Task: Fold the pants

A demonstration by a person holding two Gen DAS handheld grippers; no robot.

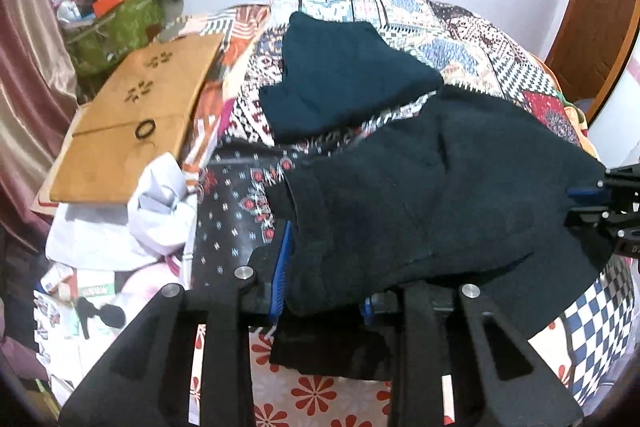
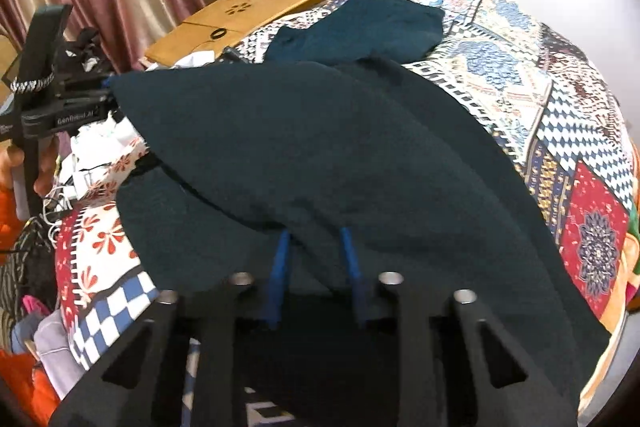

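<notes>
Nearby, wooden board (image 1: 132, 115) beside pants (image 1: 440, 195).

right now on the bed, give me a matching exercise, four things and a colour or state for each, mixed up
Things:
1. pants
2. wooden board
3. folded garment
4. fabric bag

Colour or state:
A. green, piled with clutter
B. dark, gripped at two edges and lifted off the quilt
C. tan, with a black ring lying on it
D. dark teal, lying flat behind the pants

Pairs: 1-B, 2-C, 3-D, 4-A

The left hand-held gripper and the right hand-held gripper each pinch the pants.
</notes>
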